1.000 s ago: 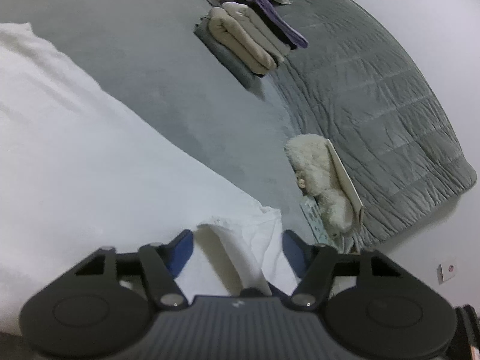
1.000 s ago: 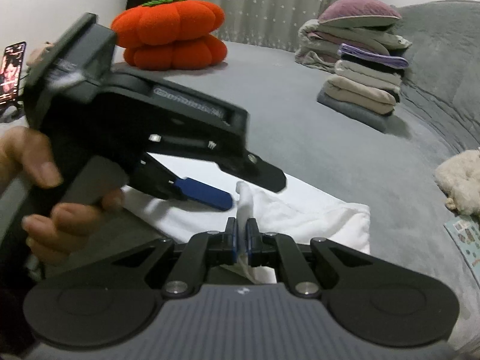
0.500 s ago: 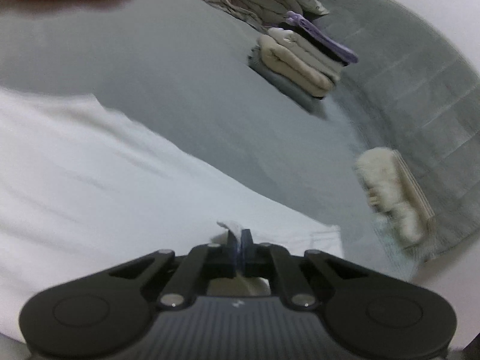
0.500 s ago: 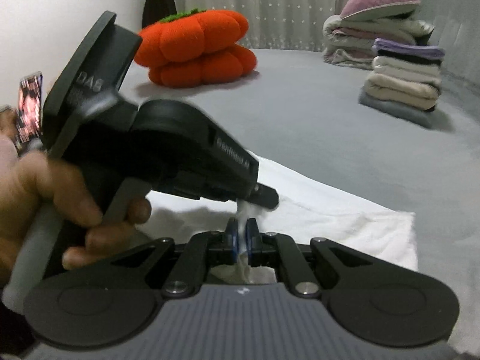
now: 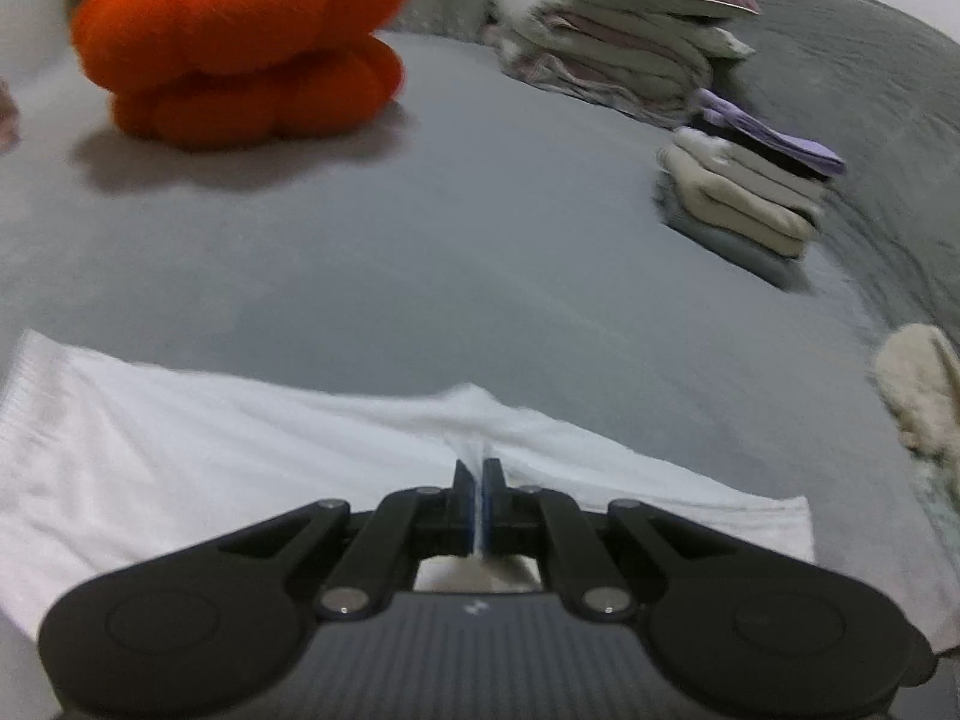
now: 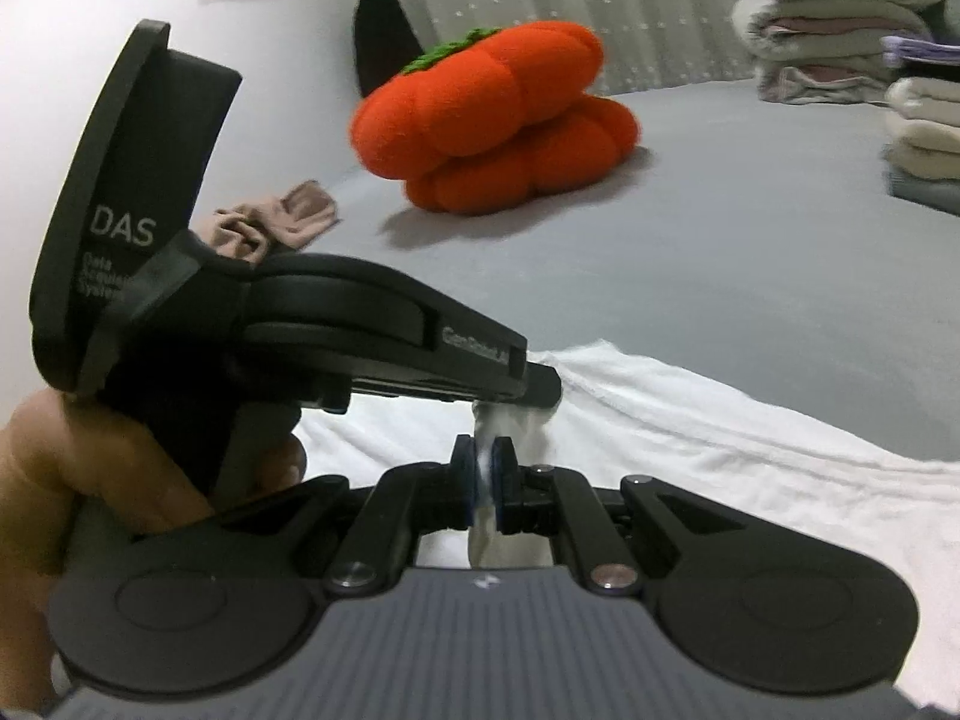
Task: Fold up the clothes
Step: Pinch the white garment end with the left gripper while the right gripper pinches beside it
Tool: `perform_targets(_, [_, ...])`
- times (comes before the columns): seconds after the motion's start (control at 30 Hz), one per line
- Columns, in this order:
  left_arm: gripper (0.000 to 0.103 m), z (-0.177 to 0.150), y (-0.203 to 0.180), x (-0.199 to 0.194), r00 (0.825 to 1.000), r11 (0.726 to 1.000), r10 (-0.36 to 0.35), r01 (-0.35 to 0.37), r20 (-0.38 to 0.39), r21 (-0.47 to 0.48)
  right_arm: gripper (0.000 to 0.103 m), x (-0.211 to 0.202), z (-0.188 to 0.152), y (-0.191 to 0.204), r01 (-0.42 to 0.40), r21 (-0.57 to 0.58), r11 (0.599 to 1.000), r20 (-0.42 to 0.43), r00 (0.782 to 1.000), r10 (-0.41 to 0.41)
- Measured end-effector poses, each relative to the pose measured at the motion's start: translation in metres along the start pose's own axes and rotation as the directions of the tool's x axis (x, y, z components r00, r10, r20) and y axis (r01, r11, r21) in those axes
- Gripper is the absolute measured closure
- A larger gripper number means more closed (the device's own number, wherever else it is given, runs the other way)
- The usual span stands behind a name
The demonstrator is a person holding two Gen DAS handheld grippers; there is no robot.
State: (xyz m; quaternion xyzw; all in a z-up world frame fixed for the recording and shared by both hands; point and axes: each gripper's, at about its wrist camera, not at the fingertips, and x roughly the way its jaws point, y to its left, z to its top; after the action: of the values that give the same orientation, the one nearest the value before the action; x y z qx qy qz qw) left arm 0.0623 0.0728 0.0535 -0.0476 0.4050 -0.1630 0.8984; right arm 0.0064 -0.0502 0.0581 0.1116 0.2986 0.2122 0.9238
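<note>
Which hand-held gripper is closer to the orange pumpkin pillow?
Left. The left hand-held gripper sits ahead, toward the pumpkin pillow; the right hand-held gripper is just behind it. Both pinch the white garment.

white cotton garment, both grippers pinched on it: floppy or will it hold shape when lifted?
Likely floppy: the white cotton garment peaks into a soft ridge at the left hand-held gripper. Probably light: thin pinches hold it at the right hand-held gripper too. Unheld parts should sag.

White garment (image 5: 240,456): soft matt knit cloth. Grippers (image 6: 486,468): matt black plastic, ribbed. Pumpkin cushion (image 5: 240,42): fuzzy plush. Bed cover (image 5: 480,252): smooth grey fabric, probably.
</note>
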Motion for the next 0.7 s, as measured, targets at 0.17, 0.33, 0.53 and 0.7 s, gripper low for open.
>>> perform_targets(0.17, [0.101,0.013,0.035,-0.010,0.997,0.997,0.077,-0.077,0.010,-0.022,0.095,0.031,0.010,0.020,-0.081,0.000,0.997,-0.002,0.997,0.081])
perform_targets(0.33, [0.101,0.020,0.072,-0.021,0.988,0.987,0.154,-0.153,0.024,-0.052,0.095,0.060,0.017,0.036,-0.159,0.028,0.987,-0.020,0.987,0.160])
perform_targets(0.53, [0.101,0.021,0.107,-0.029,0.969,0.966,0.244,-0.240,0.029,-0.100,0.095,0.091,0.021,0.053,-0.243,0.089,0.966,-0.045,0.968,0.248])
perform_targets(0.7, [0.101,0.026,0.131,-0.030,0.964,0.951,0.262,-0.250,0.041,-0.181,0.095,0.109,0.021,0.060,-0.294,0.137,0.946,-0.057,0.951,0.304])
